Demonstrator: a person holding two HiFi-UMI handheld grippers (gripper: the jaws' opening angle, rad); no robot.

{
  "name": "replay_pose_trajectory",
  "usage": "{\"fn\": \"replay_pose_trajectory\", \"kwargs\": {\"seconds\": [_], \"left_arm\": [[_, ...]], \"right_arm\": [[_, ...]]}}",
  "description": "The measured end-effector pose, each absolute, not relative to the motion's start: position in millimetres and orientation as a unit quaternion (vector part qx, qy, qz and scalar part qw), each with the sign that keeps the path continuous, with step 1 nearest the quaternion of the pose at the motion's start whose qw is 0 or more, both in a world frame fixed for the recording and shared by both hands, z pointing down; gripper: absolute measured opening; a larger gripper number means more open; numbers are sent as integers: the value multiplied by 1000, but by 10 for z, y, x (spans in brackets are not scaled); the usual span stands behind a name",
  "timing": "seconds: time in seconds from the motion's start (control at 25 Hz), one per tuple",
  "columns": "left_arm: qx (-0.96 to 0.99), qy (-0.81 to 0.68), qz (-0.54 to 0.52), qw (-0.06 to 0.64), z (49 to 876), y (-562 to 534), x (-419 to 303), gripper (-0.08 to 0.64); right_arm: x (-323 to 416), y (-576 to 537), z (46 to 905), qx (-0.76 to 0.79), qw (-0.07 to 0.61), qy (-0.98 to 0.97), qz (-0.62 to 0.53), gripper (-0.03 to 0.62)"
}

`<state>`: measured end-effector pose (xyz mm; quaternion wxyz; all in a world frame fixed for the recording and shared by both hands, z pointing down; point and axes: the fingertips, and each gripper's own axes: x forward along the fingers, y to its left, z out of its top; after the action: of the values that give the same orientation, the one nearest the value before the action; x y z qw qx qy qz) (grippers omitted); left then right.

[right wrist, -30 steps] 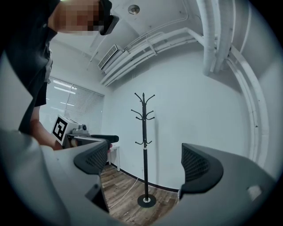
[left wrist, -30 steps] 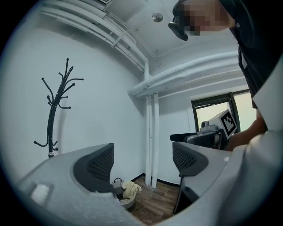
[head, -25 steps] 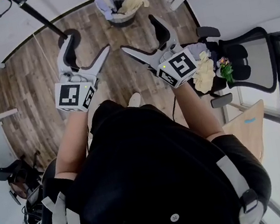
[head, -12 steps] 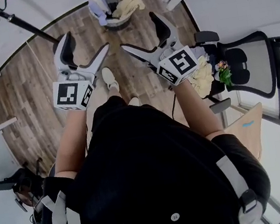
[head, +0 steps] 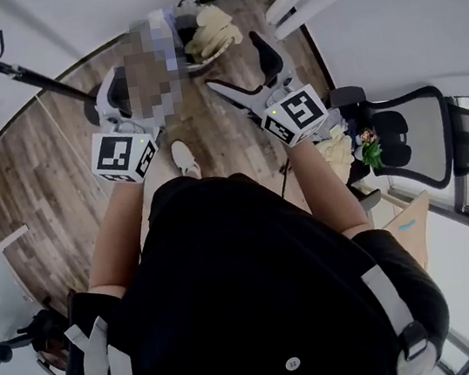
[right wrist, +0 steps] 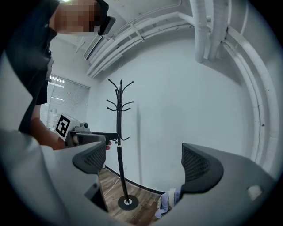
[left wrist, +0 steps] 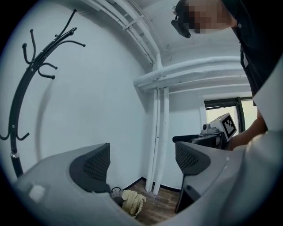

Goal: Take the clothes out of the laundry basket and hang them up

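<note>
The laundry basket (head: 194, 45) stands on the wood floor at the top of the head view. A cream garment (head: 212, 31) and a pale blue one (head: 159, 24) are heaped in it. My left gripper (head: 138, 93) and right gripper (head: 237, 63) are held out in front of me, both open and empty, just short of the basket. The left gripper view shows the cream garment (left wrist: 132, 201) low between my open jaws. In the right gripper view, the blue garment (right wrist: 165, 201) lies beside the black coat rack (right wrist: 119, 145). That coat rack (head: 13, 69) leans across the upper left of the head view.
A black office chair (head: 414, 123) stands at the right, with a cream cloth (head: 334, 145) and small flowers (head: 367, 145) on it. White pipes (left wrist: 158, 132) run down the corner behind the basket. A white wall closes the room just past the basket.
I have stepped forward: the basket and the coat rack base now lie closer to my gripper tips. Both grippers stay open and level.
</note>
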<state>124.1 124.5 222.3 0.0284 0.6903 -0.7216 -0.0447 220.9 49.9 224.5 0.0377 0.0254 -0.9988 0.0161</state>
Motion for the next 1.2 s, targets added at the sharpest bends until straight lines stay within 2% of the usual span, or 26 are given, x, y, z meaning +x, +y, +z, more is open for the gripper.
{"fn": "replay_pose_trajectory", "kwargs": {"seconds": [0.4, 1.2], "left_arm": [[687, -725, -30, 36, 2369, 716, 474, 466], [638, -766, 24, 73, 2670, -1859, 135, 466]], "right_arm": [[1603, -152, 2475, 46, 60, -997, 30, 529], [1109, -2936, 2921, -18, 83, -995, 57, 526]]}}
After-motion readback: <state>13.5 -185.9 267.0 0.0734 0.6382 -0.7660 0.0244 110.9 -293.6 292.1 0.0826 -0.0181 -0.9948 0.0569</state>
